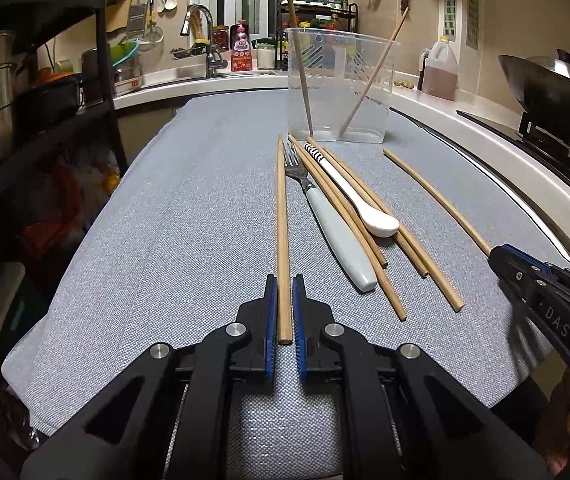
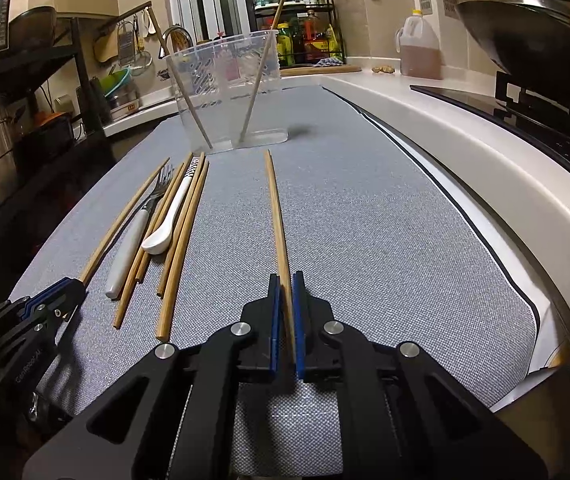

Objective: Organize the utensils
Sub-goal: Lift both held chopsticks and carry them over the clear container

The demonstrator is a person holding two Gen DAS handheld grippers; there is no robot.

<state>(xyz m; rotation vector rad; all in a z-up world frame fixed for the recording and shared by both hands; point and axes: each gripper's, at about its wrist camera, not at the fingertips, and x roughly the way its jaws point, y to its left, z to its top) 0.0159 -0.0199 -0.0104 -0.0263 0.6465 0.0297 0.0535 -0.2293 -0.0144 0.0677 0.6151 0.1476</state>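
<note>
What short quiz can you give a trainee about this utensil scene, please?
1. How many chopsticks stand in the clear container?
2. True or false: the white spoon lies inside the container.
3. What lies between the jaws of the left gripper? A) the spoon B) a chopstick C) nothing

Key: 1) two. 2) false; the spoon lies on the grey cloth. 3) B.

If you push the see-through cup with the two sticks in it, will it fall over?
The cup probably slides, since its flat base sits on cloth. It looks light and thin, so a high push might tip it. The leaning chopsticks could rattle.
</note>
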